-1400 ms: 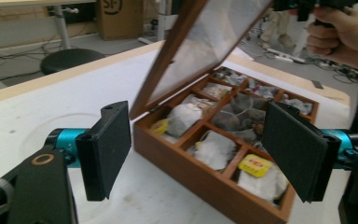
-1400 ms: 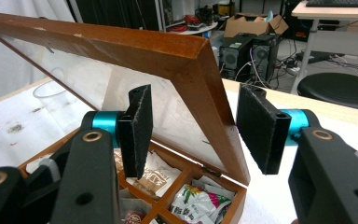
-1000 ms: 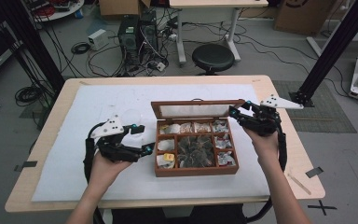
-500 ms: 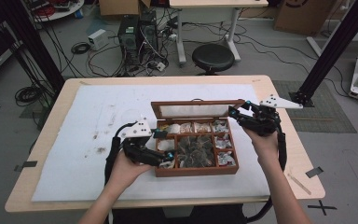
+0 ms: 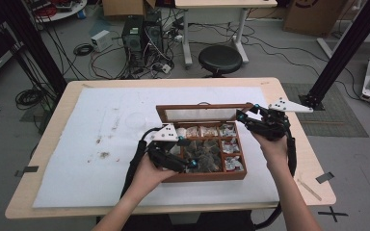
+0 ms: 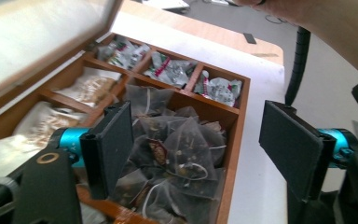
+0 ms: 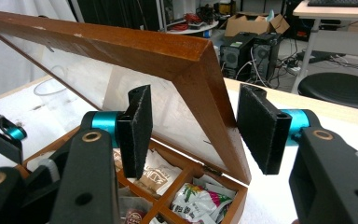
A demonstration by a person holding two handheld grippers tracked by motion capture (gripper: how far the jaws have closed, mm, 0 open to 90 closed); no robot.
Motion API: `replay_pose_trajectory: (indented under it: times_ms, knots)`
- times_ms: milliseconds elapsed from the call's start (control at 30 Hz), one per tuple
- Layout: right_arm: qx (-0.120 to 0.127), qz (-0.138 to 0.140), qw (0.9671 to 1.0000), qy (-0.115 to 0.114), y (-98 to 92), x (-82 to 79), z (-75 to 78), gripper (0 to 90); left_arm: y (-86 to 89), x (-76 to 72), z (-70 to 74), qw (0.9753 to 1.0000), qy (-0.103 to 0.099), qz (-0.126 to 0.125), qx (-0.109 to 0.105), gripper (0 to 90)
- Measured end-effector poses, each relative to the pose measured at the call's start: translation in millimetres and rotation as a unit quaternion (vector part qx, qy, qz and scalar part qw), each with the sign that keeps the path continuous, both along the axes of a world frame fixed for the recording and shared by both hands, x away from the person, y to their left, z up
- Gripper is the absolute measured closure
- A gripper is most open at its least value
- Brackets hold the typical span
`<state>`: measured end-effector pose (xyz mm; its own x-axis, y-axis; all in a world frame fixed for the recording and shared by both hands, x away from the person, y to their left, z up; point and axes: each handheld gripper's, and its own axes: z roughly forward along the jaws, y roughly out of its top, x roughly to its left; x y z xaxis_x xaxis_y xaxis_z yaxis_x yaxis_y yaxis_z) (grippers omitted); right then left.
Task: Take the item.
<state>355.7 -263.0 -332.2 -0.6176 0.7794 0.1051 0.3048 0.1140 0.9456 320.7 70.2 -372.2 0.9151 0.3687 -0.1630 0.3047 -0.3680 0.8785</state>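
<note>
I work in a lab or robotics workshop. Behind my wooden table (image 5: 289, 159), covered with a white sheet (image 5: 101, 144), computer towers (image 5: 142, 36) stand on the grey floor amid tangled cables (image 5: 183, 38). A black round stool (image 5: 220, 57) sits by a white desk (image 5: 214, 5). Black metal frame posts (image 5: 344, 53) rise on both sides, cardboard boxes (image 5: 308, 14) sit at the back, and black tape marks (image 5: 331, 213) dot the floor.

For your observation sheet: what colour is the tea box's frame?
Reddish-brown wood; the right gripper view shows it best.

Both grippers black with flat rectangular pads, teal collars behind them (brass-ringed holes on arms). Left gripper (image 5: 189, 165), right gripper (image 5: 242, 116): grey three-cornered top plates, black cables trailing. Forearms bare, no sleeves.
</note>
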Motion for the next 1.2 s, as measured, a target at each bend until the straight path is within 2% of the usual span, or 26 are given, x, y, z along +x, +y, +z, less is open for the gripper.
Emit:
replay_pose_trajectory:
  times_ms: [267,600,767,1000,1200]
  knots:
    - [0.0,0.0,1.0,0.0,0.1,0.2,0.0,47.2,-14.8,7.0,-7.1,1.0,0.008,0.0,0.003,26.6]
    - [-0.001,0.0,1.0,-0.001,0.1,0.2,0.0,47.3,-26.7,16.7,-15.1,0.9996,0.023,0.013,0.01,34.2]
    - [0.0,0.0,1.0,-0.001,0.1,0.3,-0.1,47.3,-30.4,18.9,-17.4,0.9992,0.031,0.015,0.022,41.3]
    - [-0.001,0.0,1.0,-0.001,0.2,0.2,0.0,47.3,-38.2,20.2,-23.6,0.9971,0.05,0.006,0.057,49.2]
    - [-0.001,-0.001,1.0,-0.001,0.3,0.1,0.0,47.2,-38.5,22.3,-25.3,0.9962,0.062,0.006,0.06,61.0]
